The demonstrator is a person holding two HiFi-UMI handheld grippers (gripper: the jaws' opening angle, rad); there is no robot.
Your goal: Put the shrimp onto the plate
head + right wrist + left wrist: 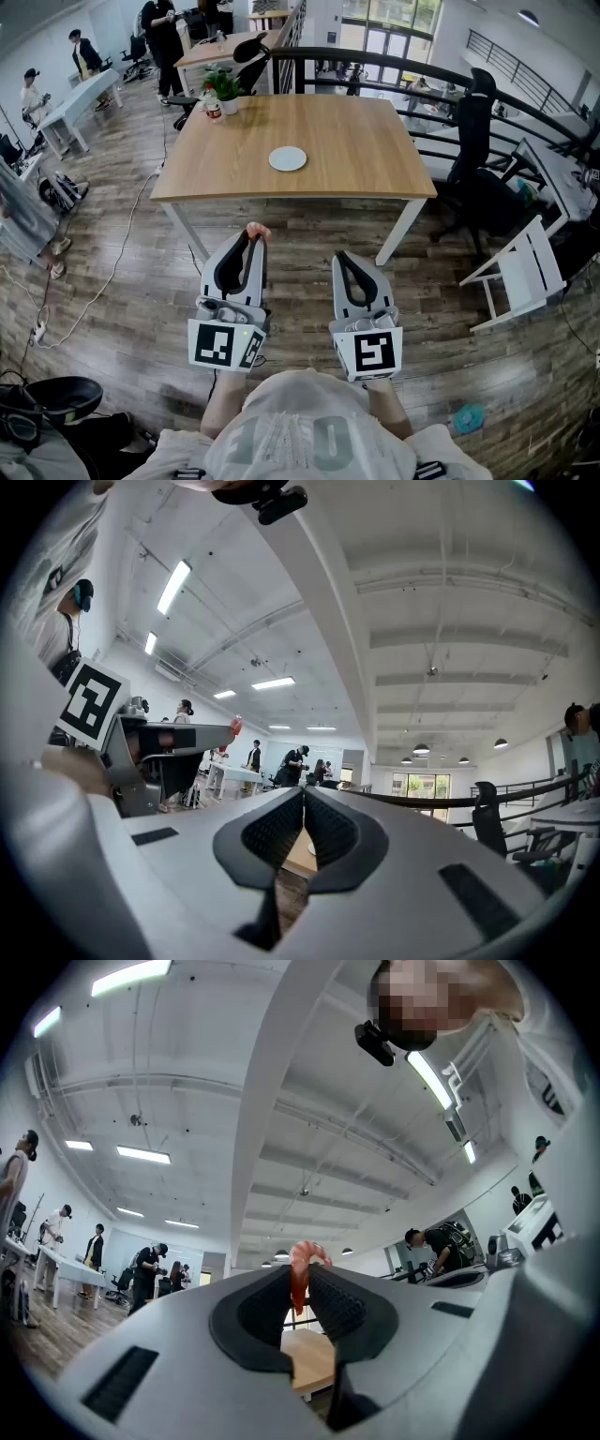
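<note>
A small white plate (287, 158) lies near the middle of the wooden table (356, 159), well ahead of both grippers. My left gripper (255, 237) is held up over the floor short of the table's front edge, shut on an orange-pink shrimp (257, 230) that pokes out at its tips. In the left gripper view the shrimp (300, 1274) stands pinched between the dark pads, curling above them. My right gripper (341, 257) hangs beside the left one, shut and empty; its pads (330, 829) meet with nothing between. The shrimp (235, 726) shows at the left gripper's tip in the right gripper view.
A potted plant (225, 91) and a small can (214, 112) stand at the table's far left corner. A black office chair (473, 141) is at the right, with a white rack (525, 272) on the floor. Several people stand at desks at the back left.
</note>
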